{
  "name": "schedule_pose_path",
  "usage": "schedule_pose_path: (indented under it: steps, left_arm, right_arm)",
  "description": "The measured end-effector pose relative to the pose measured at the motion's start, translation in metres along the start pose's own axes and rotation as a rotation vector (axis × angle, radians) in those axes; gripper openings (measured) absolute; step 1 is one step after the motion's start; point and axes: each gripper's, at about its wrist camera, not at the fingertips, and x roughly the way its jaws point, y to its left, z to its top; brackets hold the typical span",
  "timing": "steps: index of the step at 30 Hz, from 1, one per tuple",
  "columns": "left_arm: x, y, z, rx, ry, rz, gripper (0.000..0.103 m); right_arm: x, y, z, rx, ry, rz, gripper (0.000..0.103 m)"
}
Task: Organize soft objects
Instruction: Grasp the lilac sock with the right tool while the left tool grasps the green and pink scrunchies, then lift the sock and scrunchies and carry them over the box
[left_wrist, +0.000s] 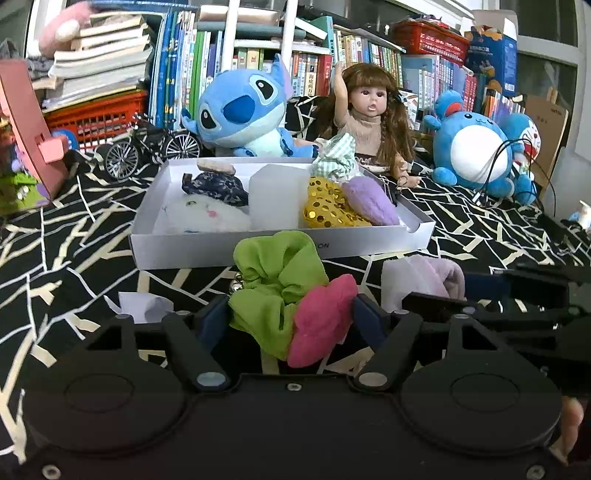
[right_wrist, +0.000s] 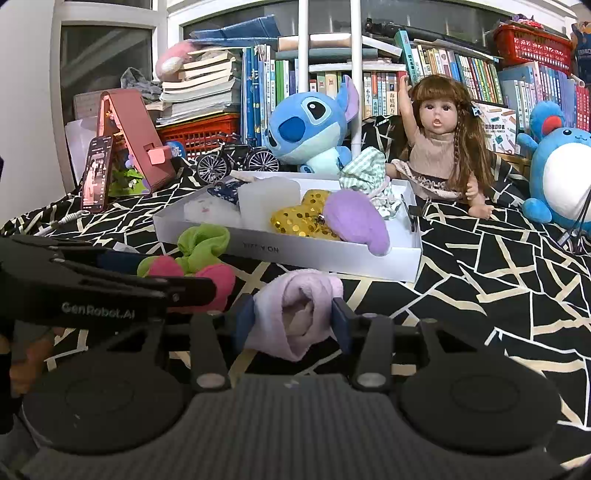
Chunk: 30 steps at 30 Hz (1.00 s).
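The white divided box lies straight ahead of both grippers on the black patterned cloth, its long axis crosswise. The left gripper has its jaws clenched on a green-and-pink scrunchie, just before the box's near wall. The right gripper grips a rolled lilac sock, slightly farther back.

Green-pink scrunchie, lilac sock, gold-sequinned heart

Counted: 1 white box, 1 doll, 3 blue plush toys, 1 toy bicycle, 2 red baskets.
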Motion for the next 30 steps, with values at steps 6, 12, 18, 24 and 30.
schedule_pose_path:
  steps: [6,12,18,24,30]
  left_arm:
    - [0.003,0.002,0.003,-0.057,0.004,-0.059,0.041]
    - [-0.005,-0.003,0.01,-0.026,-0.028,-0.037,0.034]
    - [-0.016,-0.001,0.017,-0.027,-0.055,-0.023,0.033]
    - [-0.025,0.002,0.022,-0.035,-0.08,-0.024,0.032]
    - [-0.033,0.004,0.033,-0.039,-0.117,-0.018,0.032]
  right_arm:
    - [0.007,-0.001,0.0,-0.003,0.013,0.002,0.057]
    - [0.008,-0.001,0.003,0.004,0.001,0.02,0.045]
    - [0.004,-0.001,0.005,0.012,-0.017,0.013,0.044]
    - [-0.004,-0.004,0.012,0.016,-0.053,0.002,0.043]
    - [-0.007,-0.003,0.022,0.005,-0.088,-0.002,0.044]
